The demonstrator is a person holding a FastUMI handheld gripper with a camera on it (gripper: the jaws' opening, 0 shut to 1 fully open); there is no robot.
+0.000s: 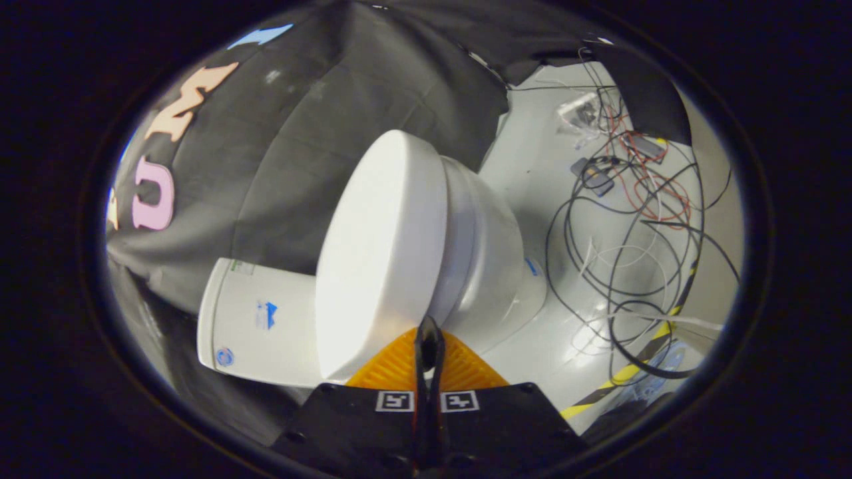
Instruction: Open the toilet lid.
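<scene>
A white toilet stands just ahead of my fingers, seen tilted on its side in this view. Its smooth oval lid [386, 246] lies down against the seat and bowl [496, 259], and the tank [266, 319] sits behind the lid. My gripper [429, 329] is shut, its two fingers pressed together with only a thin dark slit between them. The tips rest at the lid's front rim, right where the lid meets the seat. Nothing shows between the fingers.
The toilet stands on a glossy white floor [532, 166]. A tangle of black, red and white cables [632, 219] with small devices lies beyond the bowl. Yellow-and-black tape [619, 379] runs along the floor's edge. Black cloth hangs behind the tank.
</scene>
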